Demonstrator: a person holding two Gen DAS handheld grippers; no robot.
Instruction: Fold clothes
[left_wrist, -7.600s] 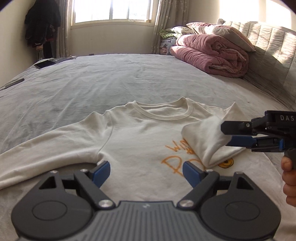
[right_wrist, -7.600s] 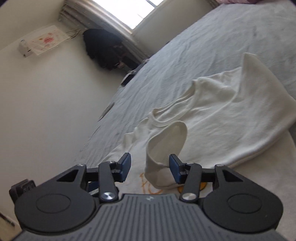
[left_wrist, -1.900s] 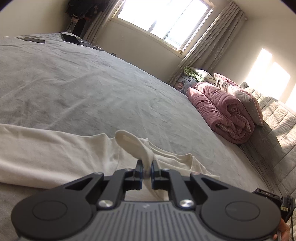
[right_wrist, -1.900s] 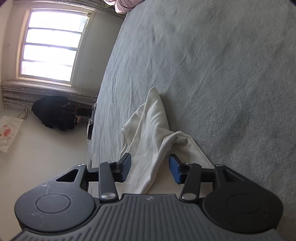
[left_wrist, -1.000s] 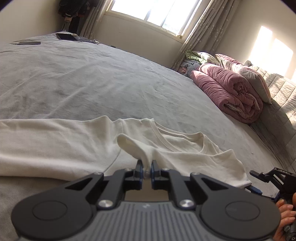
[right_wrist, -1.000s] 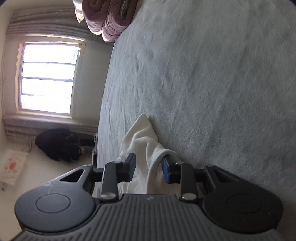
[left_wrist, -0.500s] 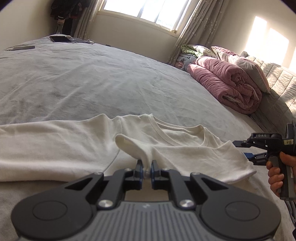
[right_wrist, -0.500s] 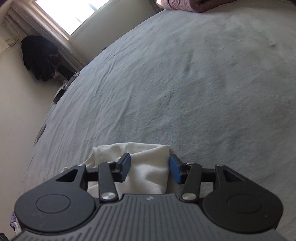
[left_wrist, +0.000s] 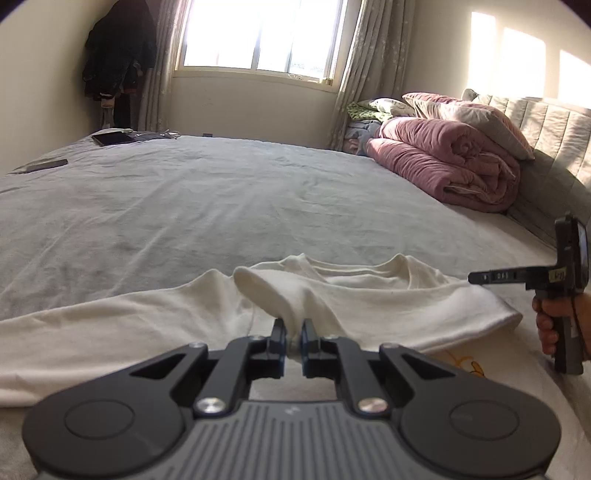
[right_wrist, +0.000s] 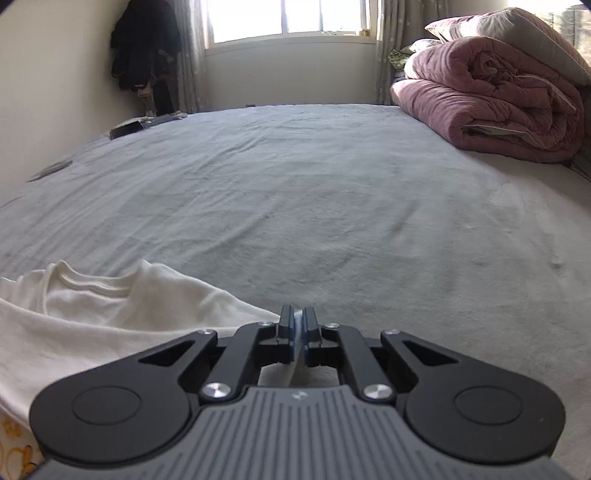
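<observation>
Cream long-sleeve shirt (left_wrist: 369, 299) is laid flat on the grey bed (left_wrist: 221, 199), collar toward the window, orange print partly covered near the hem. A raised fold of fabric, probably the sleeve cuff, is pinched in the left tool (left_wrist: 292, 341), jaws closed on cloth. The right tool (right_wrist: 297, 341) is seen with jaws pressed together and nothing clearly held; only its blue pads meet. In the left wrist view it is held upright, just beside the shirt's folded right edge.

Step judged: the left sleeve is being carried across the body; one side already appears folded in.

Risks:
- Only a thin bit of cloth is gripped, so slip-out is likely if it is pulled fast.
- The shirt body could be dragged along the bedsheet and the finished fold undone, since nothing is pinned by the right tool.
- Soft knit bunches easily; a crooked crease may be left if the sleeve is dropped short.

A pink duvet (left_wrist: 454, 170) is stacked well apart by the headboard, no obstacle.
</observation>
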